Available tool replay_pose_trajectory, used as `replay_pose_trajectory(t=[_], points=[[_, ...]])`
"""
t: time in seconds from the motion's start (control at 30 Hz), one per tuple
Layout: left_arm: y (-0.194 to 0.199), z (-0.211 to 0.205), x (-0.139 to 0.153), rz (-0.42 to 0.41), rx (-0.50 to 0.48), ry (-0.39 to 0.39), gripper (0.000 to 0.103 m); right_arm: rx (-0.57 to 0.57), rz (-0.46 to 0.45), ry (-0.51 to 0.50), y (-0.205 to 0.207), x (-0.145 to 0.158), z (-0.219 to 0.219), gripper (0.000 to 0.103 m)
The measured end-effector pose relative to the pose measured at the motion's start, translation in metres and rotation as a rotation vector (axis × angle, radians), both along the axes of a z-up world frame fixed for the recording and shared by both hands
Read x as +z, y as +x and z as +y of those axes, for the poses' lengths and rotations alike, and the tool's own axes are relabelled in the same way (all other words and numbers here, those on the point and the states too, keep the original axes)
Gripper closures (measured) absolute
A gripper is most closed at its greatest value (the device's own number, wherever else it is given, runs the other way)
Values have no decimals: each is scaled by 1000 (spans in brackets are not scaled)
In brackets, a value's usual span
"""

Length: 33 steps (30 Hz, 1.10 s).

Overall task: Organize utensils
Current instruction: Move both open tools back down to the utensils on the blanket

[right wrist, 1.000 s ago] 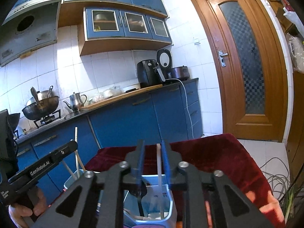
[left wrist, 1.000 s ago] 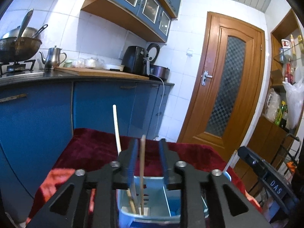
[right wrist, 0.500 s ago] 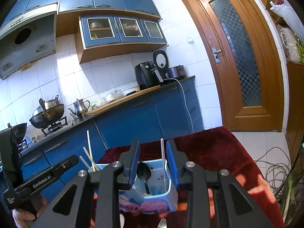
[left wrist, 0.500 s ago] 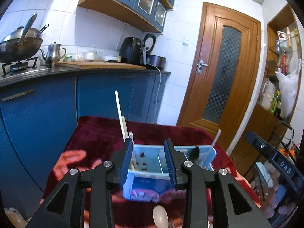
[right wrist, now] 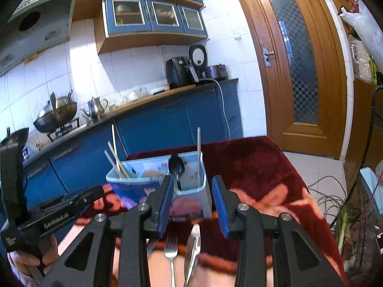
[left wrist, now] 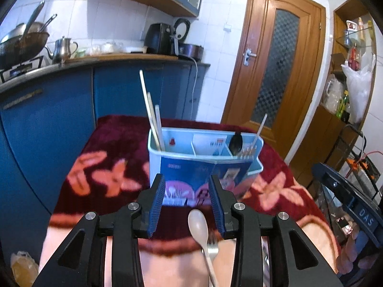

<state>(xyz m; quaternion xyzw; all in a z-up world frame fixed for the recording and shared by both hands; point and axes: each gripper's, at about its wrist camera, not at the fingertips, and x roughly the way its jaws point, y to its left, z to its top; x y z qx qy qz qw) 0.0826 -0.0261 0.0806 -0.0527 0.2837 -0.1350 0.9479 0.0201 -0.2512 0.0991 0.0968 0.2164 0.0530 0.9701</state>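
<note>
Left tool (left wrist: 187, 205): jaws spread wide, nothing between the pads, held above the near edge of the bench (left wrist: 107, 148), which is covered in a dark red floral cloth. Directly beyond its fingertips stands the light blue utensil caddy (left wrist: 191, 167), upright and divided into compartments. The left compartment holds pale chopsticks (left wrist: 153, 117) leaning left; the right compartment holds a dark spoon (left wrist: 235, 143) and one further pale stick (left wrist: 261, 125) leaning right. Below the left tool, nearer than the caddy, a pale spoon (left wrist: 198, 224) lies bowl-far on the cloth, with a metal fork (left wrist: 213, 247) just beside it, partly under its handle.

Right tool (right wrist: 192, 199): jaws likewise wide apart and empty, aimed at the right end of the caddy (right wrist: 191, 191), which shows between its pads. The dark spoon (right wrist: 176, 166) and an upright pale stick (right wrist: 198, 148) stand in that end. Near the right tool's base lie a fork (right wrist: 171, 248) and, to its right, a silver spoon (right wrist: 192, 251). The left tool (right wrist: 55, 212) appears at far left, gripped in a hand (right wrist: 26, 260).
</note>
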Motion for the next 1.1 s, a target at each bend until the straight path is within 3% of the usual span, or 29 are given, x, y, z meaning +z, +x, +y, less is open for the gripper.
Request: replay_pose_trajectory(t=[0.47, 1.1], points=[[5, -6, -34, 114, -9, 47, 65, -18, 135, 40, -9, -45, -10, 59], [28, -29, -78, 272, -47, 97, 65, -34, 186, 83, -10, -65, -26, 56]])
